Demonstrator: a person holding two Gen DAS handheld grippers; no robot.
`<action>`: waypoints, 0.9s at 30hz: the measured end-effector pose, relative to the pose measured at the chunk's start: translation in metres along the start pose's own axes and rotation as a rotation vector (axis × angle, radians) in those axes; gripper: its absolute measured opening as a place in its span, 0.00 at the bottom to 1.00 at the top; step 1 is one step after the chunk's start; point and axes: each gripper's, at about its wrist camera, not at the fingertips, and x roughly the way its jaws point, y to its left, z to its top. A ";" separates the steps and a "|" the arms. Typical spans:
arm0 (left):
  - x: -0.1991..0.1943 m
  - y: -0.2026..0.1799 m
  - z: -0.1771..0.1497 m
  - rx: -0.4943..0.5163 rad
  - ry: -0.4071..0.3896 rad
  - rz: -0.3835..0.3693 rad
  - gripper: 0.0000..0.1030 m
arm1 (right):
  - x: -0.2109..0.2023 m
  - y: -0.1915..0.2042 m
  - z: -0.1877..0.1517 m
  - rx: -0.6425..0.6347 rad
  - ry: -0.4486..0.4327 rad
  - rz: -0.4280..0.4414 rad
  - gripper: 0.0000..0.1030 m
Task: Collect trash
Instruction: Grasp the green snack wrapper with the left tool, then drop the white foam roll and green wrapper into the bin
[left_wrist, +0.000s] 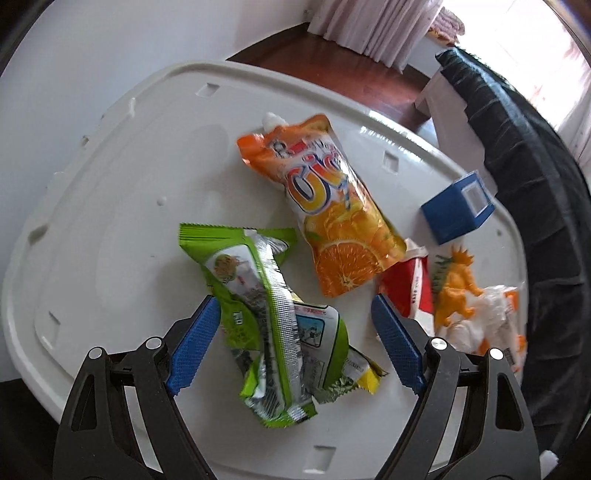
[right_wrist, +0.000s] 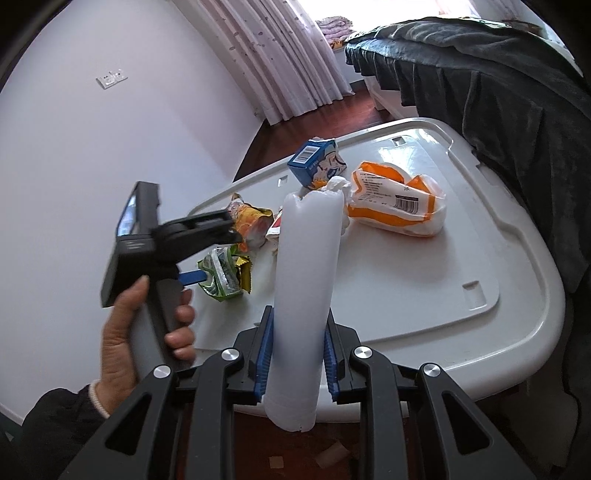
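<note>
The left gripper (left_wrist: 291, 339) points steeply down over the white plastic lid (left_wrist: 122, 206) that serves as a table, and its two blue fingers (left_wrist: 192, 347) stand wide apart with nothing pinched. A crumpled green snack wrapper (left_wrist: 266, 325) lies on the lid between them, but the pads do not press on it. In the right wrist view, a person's left hand (right_wrist: 147, 332) wraps around the grey handle of that gripper, and a dark sleeve covers the wrist. The right gripper (right_wrist: 297, 354) tilts down toward the lid, and its fingers are squeezed on one long white plastic tube (right_wrist: 303, 295) that stands nearly upright between them. The trash lies in a loose bunch on the lid. There is one green wrapper, one orange juice pouch (left_wrist: 332, 206) just beside it, one red carton (left_wrist: 410, 291), one blue carton (left_wrist: 458, 210), one orange toy dinosaur (left_wrist: 458, 284), and one orange and white bag (right_wrist: 399, 203). A small yellow wrapper (left_wrist: 365, 373) peeks out from under the green one. A dark blanket (right_wrist: 480, 85) hangs beside the lid.
</note>
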 end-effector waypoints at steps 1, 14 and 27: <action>0.002 -0.002 -0.001 0.008 0.010 0.007 0.79 | 0.001 0.000 0.000 -0.001 0.001 -0.001 0.24; 0.002 0.030 -0.022 0.163 -0.123 0.130 0.35 | -0.002 -0.007 0.004 0.025 -0.023 -0.045 0.24; -0.094 0.080 -0.094 0.310 -0.170 0.095 0.32 | 0.008 -0.017 -0.003 0.040 0.004 -0.069 0.24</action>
